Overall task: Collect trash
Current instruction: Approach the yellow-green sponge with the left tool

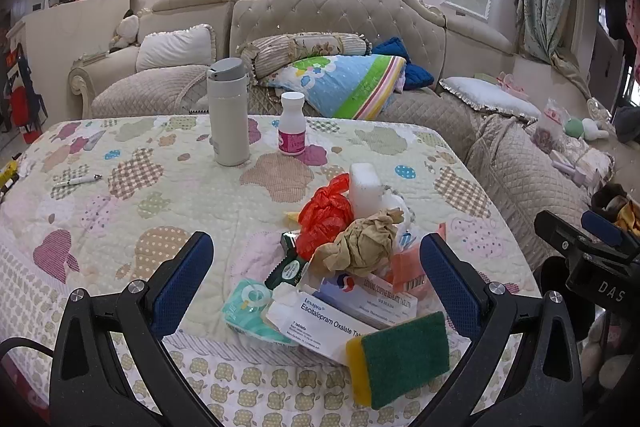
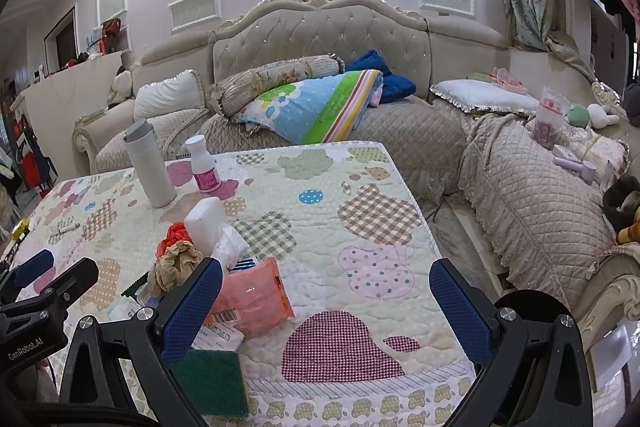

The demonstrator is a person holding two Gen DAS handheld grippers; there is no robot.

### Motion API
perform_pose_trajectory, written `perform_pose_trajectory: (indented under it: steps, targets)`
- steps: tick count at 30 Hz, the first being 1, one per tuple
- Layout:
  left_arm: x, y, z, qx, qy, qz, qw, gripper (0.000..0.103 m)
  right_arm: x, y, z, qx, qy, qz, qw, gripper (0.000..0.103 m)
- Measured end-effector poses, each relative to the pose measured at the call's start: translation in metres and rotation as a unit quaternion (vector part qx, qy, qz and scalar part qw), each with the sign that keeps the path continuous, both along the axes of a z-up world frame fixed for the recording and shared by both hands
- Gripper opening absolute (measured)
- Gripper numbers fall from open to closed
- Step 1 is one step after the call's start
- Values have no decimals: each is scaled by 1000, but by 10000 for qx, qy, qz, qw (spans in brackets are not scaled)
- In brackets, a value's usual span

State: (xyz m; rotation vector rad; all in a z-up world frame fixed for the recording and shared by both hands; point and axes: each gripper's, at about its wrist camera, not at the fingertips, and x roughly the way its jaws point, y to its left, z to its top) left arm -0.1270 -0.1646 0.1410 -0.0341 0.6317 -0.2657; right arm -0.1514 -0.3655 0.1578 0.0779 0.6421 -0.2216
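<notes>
Through my left wrist view, my left fingers (image 1: 316, 267) spread wide, empty, around the trash pile (image 1: 352, 267) on the desk (image 1: 120, 195); I should descend onto the crumpled brown paper (image 1: 362, 241). Through my right, my right fingers (image 2: 326, 293) gape wide right of the pile, holding nothing.

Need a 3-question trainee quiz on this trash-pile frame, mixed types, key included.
1. True or false: the left gripper is shut on the crumpled brown paper.
2. What lies nearest the camera in the pile: A) red plastic bag B) green scouring sponge C) white foam block?
3. Fill in: the thermos stands ____ on the quilted table cover.

Key: 1 false; 2 B; 3 upright.
</notes>
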Motion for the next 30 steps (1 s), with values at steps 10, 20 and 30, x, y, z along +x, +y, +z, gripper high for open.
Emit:
perform_pose_trajectory:
  steps: [10, 20, 30]
  targets:
    - [0, 0, -4, 26, 52, -6, 10000, 103, 0, -3, -6, 52, 112, 16, 9999, 103]
    - [4, 2, -12, 107, 200, 2, 9997, 103, 0, -7, -16, 121, 297, 31, 9995, 103]
    - [9, 6, -21, 172, 344, 1, 9993, 103, 3, -4, -29, 106, 520, 161, 9985, 103]
